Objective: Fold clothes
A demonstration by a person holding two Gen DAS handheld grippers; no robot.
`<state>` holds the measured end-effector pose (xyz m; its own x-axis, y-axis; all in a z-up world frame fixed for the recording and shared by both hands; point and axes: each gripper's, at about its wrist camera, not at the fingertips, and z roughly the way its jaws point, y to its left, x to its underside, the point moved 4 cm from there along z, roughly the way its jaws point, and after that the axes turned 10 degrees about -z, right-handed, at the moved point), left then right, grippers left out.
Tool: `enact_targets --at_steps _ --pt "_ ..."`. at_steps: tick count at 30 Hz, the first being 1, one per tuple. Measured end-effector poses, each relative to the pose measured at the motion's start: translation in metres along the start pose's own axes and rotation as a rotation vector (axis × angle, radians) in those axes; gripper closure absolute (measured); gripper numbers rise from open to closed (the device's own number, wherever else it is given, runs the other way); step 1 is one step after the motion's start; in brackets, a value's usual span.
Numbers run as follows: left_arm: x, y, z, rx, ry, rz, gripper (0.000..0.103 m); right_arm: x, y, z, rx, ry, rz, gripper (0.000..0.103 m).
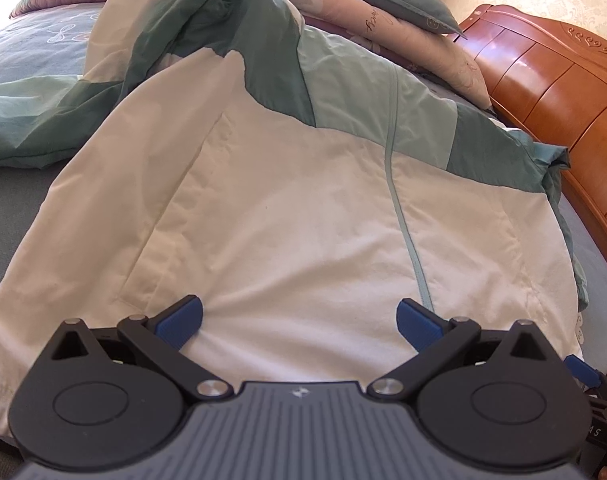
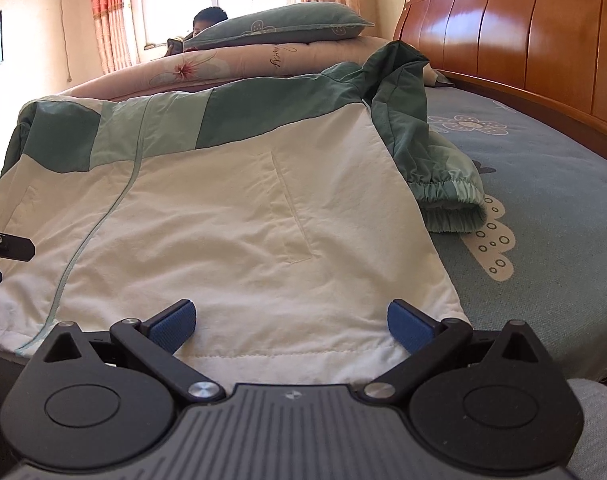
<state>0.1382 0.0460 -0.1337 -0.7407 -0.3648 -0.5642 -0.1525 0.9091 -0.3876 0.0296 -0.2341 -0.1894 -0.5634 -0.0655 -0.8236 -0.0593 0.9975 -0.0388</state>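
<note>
A white and green jacket (image 1: 287, 208) lies spread front-up on the bed (image 2: 543, 208), its zip (image 1: 399, 200) closed and running from the near hem toward the far collar. The lower body is white, the chest and shoulders are dark and pale green.

Left tongs (image 1: 299, 316): spread wide over the near hem, nothing between the blue pads; the right pad sits just beside the zip's lower end. Whether the pads touch the cloth cannot be told from this angle.

Right tongs (image 2: 291, 316): likewise spread wide, empty, poised over the hem near the jacket's right corner, below a slit pocket (image 2: 291, 208).

One sleeve (image 2: 435, 160) lies bunched on the right, its elastic cuff resting on the blue flowered sheet. Folded quilts and a green pillow (image 2: 279, 26) are stacked beyond the jacket. A wooden headboard (image 2: 515, 32) stands at far right.
</note>
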Motion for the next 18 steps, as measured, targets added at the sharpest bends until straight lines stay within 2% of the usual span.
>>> enact_targets --at_steps 4,7,9,11,14,16,18 --pt "0.003 -0.010 -0.002 -0.035 0.015 0.052 0.001 0.001 0.004 0.001 0.017 0.004 -0.044 0.000" --pt "-0.005 -0.030 -0.005 0.046 -0.023 0.155 0.001 0.003 0.008 0.002 0.041 0.003 -0.074 0.000" --pt "-0.020 -0.042 0.000 0.088 -0.038 0.187 0.001 0.002 0.008 0.002 0.041 0.006 -0.074 0.000" --pt "-0.041 -0.052 0.012 0.130 -0.036 0.190 0.001 0.002 0.009 0.002 0.043 0.006 -0.083 0.000" --pt "-0.074 -0.059 0.042 0.177 -0.002 0.133 0.001 -0.001 0.010 0.005 0.049 0.016 -0.085 0.000" --pt "-0.090 -0.063 0.060 0.190 0.008 0.105 0.001 -0.005 0.010 0.007 0.052 0.039 -0.085 0.000" --pt "-0.101 -0.064 0.084 0.183 0.065 0.099 0.001 -0.009 0.010 0.009 0.053 0.067 -0.084 0.000"
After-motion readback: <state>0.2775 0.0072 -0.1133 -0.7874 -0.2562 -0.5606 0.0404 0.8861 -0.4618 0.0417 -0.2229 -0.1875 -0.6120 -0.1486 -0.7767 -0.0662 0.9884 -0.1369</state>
